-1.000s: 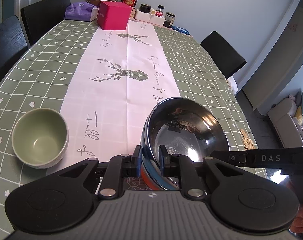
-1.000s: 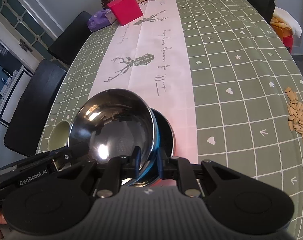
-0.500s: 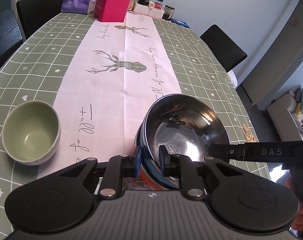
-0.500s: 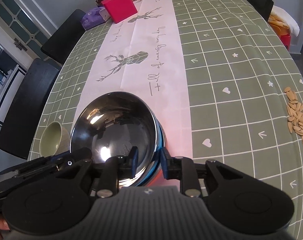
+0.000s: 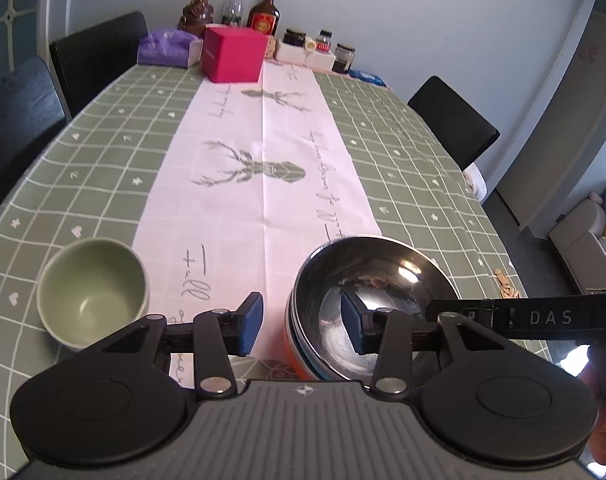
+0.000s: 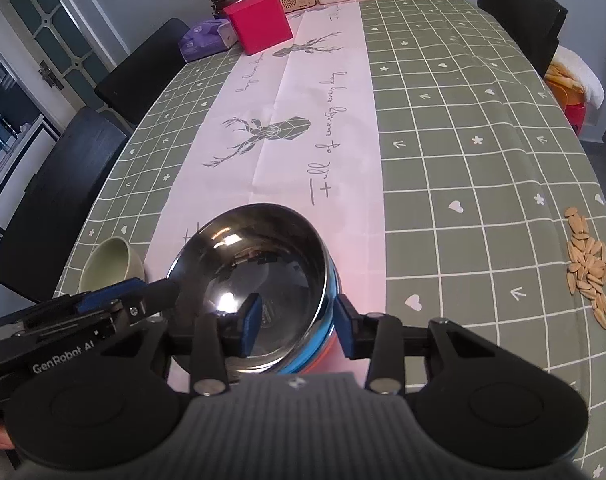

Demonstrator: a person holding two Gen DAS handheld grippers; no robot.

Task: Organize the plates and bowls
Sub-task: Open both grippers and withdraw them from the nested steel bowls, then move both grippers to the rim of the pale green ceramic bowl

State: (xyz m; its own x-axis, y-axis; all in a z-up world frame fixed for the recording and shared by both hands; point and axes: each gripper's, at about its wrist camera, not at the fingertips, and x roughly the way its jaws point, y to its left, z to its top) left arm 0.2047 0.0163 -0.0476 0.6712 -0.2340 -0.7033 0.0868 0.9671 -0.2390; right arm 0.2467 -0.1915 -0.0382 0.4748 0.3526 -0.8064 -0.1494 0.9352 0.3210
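Note:
A shiny steel bowl (image 5: 377, 288) (image 6: 259, 264) sits nested on top of a blue and an orange bowl (image 5: 294, 360), on the pink runner near the table's front edge. My left gripper (image 5: 301, 326) straddles the steel bowl's left rim. Its jaws are opening and the pads stand clear of the rim. My right gripper (image 6: 297, 328) straddles the right rim in the same way, also opening, with no pad on the metal. A pale green bowl (image 5: 93, 300) (image 6: 107, 264) stands empty to the left of the stack.
At the table's far end stand a pink box (image 5: 233, 54), a purple tissue pack (image 5: 167, 46), bottles and jars. A heap of seeds (image 6: 587, 268) lies near the right edge. Black chairs (image 5: 451, 120) line both sides.
Both grippers were shut on the steel bowl's rim and have now spread off it. The bowl went from tilted above the lower bowls to resting level in the stack.

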